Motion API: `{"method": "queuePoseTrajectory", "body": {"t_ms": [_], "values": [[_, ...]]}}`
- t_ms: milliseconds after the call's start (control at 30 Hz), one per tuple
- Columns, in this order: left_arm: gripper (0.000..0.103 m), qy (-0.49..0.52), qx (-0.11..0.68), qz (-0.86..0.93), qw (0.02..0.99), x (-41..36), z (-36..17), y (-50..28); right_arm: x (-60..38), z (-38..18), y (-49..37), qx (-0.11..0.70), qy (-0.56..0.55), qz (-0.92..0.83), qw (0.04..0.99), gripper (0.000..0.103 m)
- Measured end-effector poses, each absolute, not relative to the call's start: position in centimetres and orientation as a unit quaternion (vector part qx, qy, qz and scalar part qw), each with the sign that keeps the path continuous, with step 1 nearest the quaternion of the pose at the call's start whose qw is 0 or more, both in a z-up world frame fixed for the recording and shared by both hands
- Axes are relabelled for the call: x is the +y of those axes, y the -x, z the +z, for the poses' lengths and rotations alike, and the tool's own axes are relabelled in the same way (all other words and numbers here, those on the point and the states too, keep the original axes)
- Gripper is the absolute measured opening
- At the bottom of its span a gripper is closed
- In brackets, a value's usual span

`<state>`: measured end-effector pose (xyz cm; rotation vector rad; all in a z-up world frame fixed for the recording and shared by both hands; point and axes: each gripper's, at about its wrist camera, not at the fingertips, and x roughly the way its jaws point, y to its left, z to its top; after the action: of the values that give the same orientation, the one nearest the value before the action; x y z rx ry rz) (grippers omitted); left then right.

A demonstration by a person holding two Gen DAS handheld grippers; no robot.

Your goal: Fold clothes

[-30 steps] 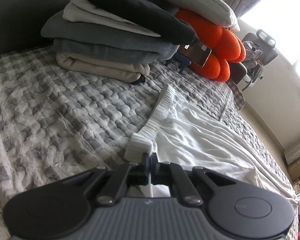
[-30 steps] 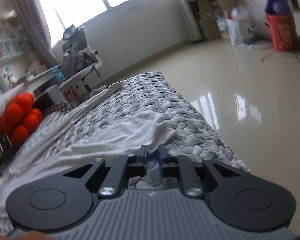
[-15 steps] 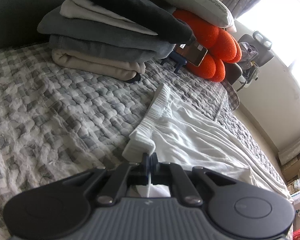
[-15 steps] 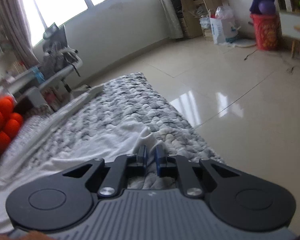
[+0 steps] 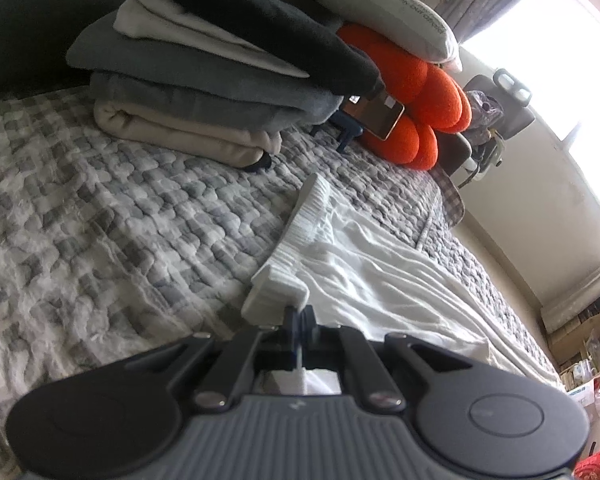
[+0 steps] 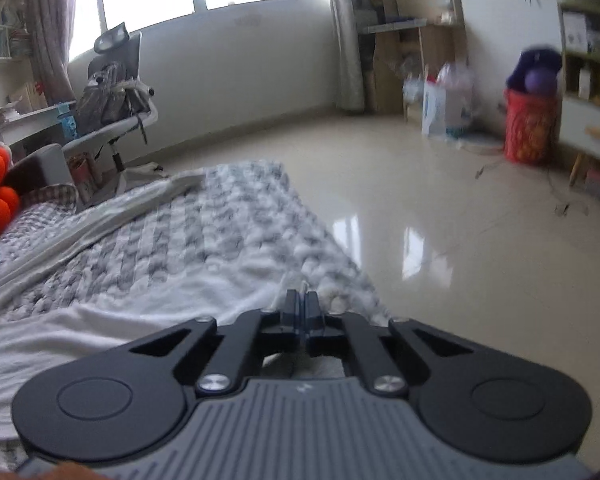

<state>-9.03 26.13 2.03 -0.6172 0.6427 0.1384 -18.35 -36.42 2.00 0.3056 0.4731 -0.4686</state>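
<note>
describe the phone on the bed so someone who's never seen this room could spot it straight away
On the grey checked quilt, find the stack of folded clothes at the head of the bed. Just past it lies a bright orange cushion. The phone leans against that cushion: a flat, glossy dark slab with a pale edge, the only hard, shiny thing among soft fabrics.

Print on grey pillow point(image 5: 384, 4), too blurred to read.

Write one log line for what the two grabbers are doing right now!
left gripper: shut on white garment at ribbed waistband | right gripper: jaws just closed, pinching garment's edge | surface: checked quilt | step: fold not begun
</note>
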Motion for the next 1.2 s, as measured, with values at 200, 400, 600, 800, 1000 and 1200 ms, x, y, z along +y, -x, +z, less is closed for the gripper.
{"method": "queuePoseTrajectory", "body": {"t_ms": [200, 400, 600, 800, 1000, 1200], "values": [[0.001, 0.308, 0.285, 0.060, 0.906, 27.2, 3.7, 8.7, -37.6, 3.8, 17.8, 0.197, -0.226, -0.186, 0.936, 0.002], [0.001, 0.318, 0.278, 0.062, 0.904, 28.0, 5.6, 7.3, -40.1, 6.6, 14.2, 0.162, -0.289, -0.140, 0.933, 0.002], [0.001, 0.346, 0.237, 0.070, 0.905, 29.9, 8.7, 7.8, -40.4, 12.1, 11.2, 0.097, -0.286, -0.108, 0.947, 0.002], [0.001, 0.354, 0.232, 0.068, 0.904, 31.2, 8.8, 11.7, -40.2, 13.7, 16.4, 0.050, -0.289, -0.106, 0.950, 0.002], [0.001, 0.335, 0.296, 0.075, 0.892, 30.3, 4.0, 15.3, -41.5, 9.1, 19.0, 0.131, -0.268, -0.152, 0.942, 0.002], [0.001, 0.313, 0.309, 0.085, 0.894, 29.7, 3.0, 16.1, -42.5, 4.2, 20.5, 0.204, -0.280, -0.182, 0.920, 0.002]]}}
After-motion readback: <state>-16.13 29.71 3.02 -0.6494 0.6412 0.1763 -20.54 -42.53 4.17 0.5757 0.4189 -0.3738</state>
